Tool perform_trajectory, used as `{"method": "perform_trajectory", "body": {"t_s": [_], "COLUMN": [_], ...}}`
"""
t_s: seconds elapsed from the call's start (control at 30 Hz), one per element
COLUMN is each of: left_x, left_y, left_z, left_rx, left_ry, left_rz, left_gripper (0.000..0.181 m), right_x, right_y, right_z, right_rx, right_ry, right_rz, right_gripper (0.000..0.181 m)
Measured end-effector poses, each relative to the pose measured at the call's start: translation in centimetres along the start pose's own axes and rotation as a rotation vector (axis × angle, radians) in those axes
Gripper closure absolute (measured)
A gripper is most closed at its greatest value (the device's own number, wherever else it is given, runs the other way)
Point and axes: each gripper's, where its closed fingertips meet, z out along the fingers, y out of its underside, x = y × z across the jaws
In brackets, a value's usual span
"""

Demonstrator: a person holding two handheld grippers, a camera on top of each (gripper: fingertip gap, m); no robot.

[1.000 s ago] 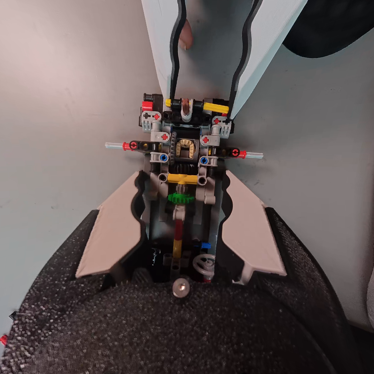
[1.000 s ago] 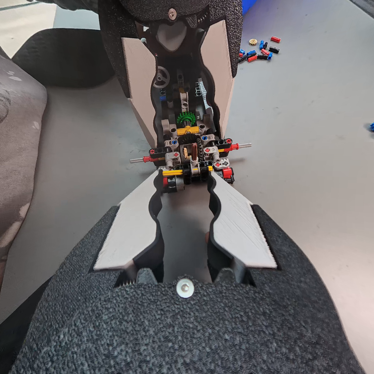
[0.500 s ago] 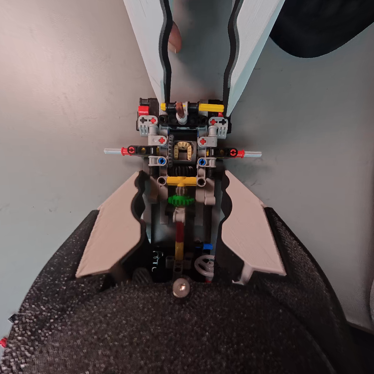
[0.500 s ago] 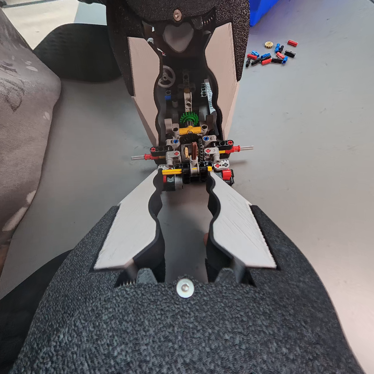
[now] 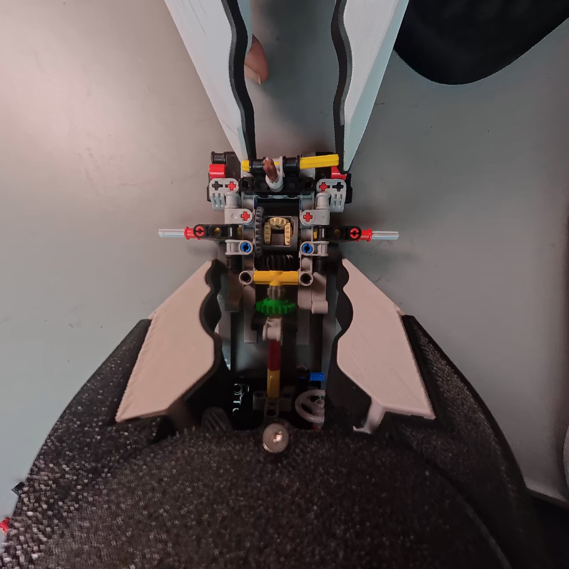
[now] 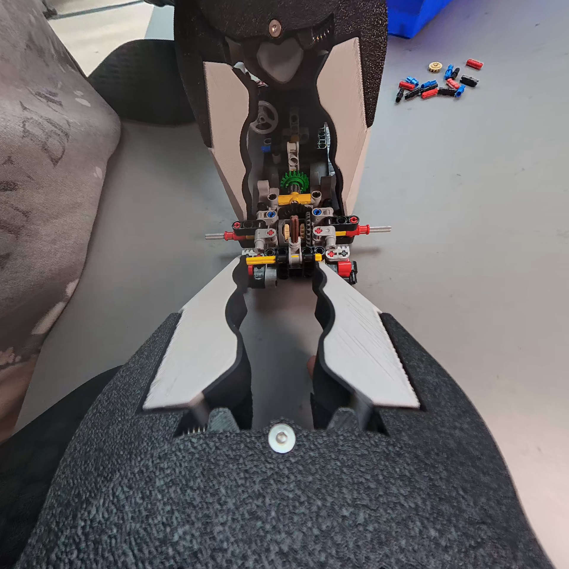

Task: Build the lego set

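A partly built lego chassis point(image 5: 277, 234) lies on the grey table, with a green gear, a tan differential gear, grey beams and red-tipped axles sticking out both sides. My left gripper point(image 5: 278, 264) is shut on its long sides; the steering-wheel end sits deep between the fingers. My right gripper point(image 6: 280, 264) faces it from the far end. Its fingertips stand at the two ends of the yellow axle point(image 6: 261, 260) and close on it. The right gripper also shows in the left wrist view point(image 5: 295, 157), and the left gripper in the right wrist view point(image 6: 292, 212).
A small pile of loose red, blue and black pins point(image 6: 437, 81) lies at the far right, near a blue bin point(image 6: 412, 15). Grey patterned cloth point(image 6: 46, 154) fills the left edge. A person's fingertip point(image 5: 255, 64) shows behind the right gripper's finger. The gap from one gripper's tips to the other's is roughly 5 cm.
The right gripper's fingers have narrowed slightly onto the yellow axle and shifted a little sideways. The chassis has stayed in the left gripper.
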Motion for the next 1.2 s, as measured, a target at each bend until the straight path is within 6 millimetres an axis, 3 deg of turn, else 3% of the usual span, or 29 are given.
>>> {"method": "perform_trajectory", "body": {"t_s": [0.83,1.0,1.1,1.2], "left_x": [0.41,0.21,0.2,0.23], "left_y": [-0.02,0.1,0.14,0.16], "left_z": [0.03,-0.05,-0.06,-0.07], "left_rx": [0.009,0.008,0.009,0.011], "left_ry": [-0.001,-0.01,-0.009,0.0], "left_rz": [-0.005,-0.036,-0.047,-0.047], "left_gripper": [0.107,0.106,0.106,0.106], "right_x": [-0.25,-0.23,-0.02,-0.54], "right_y": [-0.16,0.1,0.11,0.39], "right_z": [0.13,0.22,0.1,0.31], "right_rx": [0.007,-0.005,-0.004,-0.021], "right_ry": [-0.02,0.065,0.123,0.128], "right_rz": [-0.022,-0.022,-0.056,-0.086], "right_gripper": [0.144,0.141,0.123,0.122]}}
